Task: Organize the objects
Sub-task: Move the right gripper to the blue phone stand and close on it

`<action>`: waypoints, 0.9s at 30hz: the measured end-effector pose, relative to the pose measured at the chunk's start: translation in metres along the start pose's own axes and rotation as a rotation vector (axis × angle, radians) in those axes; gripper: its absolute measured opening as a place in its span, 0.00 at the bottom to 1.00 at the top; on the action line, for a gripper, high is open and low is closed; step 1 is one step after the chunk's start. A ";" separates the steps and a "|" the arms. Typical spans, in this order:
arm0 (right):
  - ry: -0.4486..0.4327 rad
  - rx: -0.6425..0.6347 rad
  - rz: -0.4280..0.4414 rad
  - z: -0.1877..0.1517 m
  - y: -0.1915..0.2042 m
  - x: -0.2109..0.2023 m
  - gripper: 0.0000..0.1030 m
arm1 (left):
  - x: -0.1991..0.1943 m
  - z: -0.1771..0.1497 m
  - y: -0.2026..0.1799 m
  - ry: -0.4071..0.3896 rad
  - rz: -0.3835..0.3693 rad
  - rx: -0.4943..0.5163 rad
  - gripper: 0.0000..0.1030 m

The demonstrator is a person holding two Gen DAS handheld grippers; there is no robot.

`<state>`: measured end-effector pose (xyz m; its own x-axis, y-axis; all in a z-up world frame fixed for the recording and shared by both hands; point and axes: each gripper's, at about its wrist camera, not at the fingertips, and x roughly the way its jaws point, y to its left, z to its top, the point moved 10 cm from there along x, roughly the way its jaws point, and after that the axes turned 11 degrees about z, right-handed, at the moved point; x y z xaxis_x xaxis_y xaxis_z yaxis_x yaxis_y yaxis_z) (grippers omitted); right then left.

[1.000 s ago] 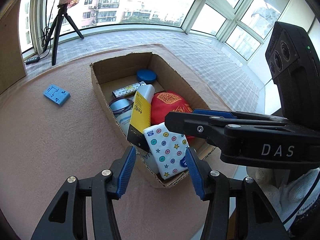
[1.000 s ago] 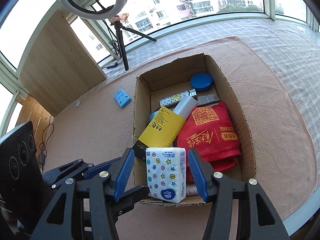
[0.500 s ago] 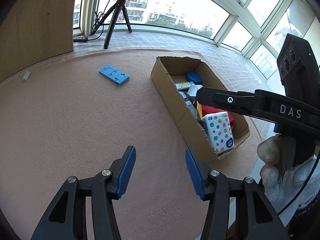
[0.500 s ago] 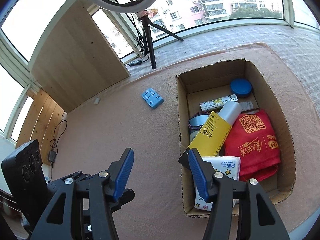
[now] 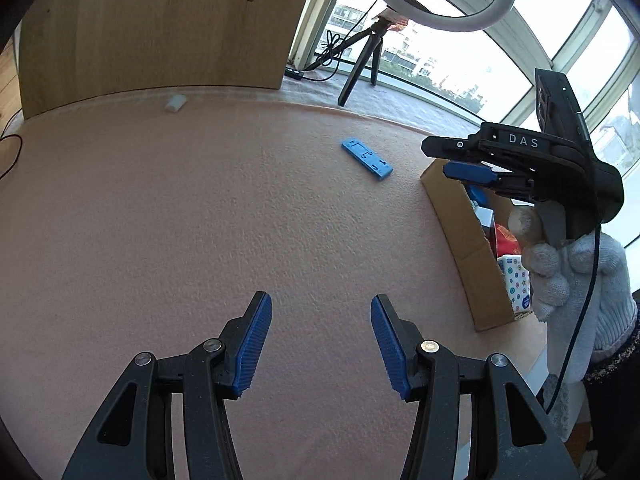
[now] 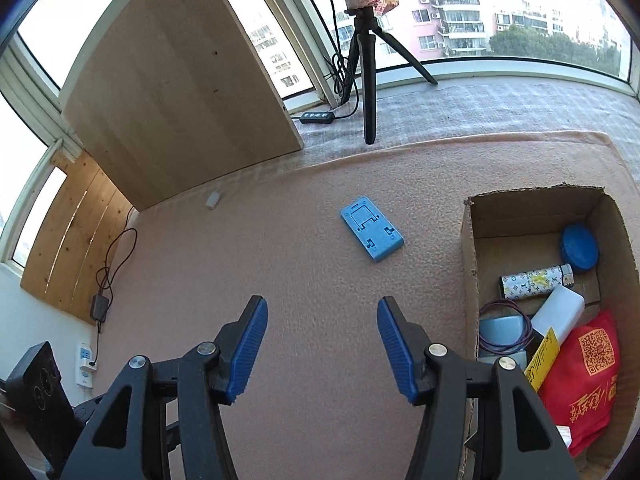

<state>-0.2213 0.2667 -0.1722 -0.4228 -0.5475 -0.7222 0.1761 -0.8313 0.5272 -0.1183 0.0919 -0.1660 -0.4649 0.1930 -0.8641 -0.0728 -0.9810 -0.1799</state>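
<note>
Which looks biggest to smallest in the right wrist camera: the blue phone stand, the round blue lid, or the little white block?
1. blue phone stand
2. round blue lid
3. little white block
The block lies farther from the camera, so may really be bigger.

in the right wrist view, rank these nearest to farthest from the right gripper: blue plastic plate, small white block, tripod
1. blue plastic plate, flat on the pink mat, ahead of the right gripper and slightly right.
2. small white block, farther up the mat to the left, near the wooden board.
3. tripod, beyond the mat's edge by the window.
</note>
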 end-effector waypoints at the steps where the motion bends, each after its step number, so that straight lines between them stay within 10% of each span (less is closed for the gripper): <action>1: 0.009 0.012 0.002 0.005 -0.002 0.008 0.52 | -0.002 -0.001 0.007 -0.002 0.006 -0.011 0.54; 27: 0.064 0.162 -0.169 0.075 -0.069 0.123 0.52 | -0.004 -0.027 0.084 0.036 0.064 -0.124 0.54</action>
<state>-0.3521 0.2638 -0.2634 -0.3761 -0.4114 -0.8302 -0.0389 -0.8882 0.4577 -0.0988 0.0097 -0.1905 -0.4331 0.1327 -0.8915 0.0667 -0.9817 -0.1785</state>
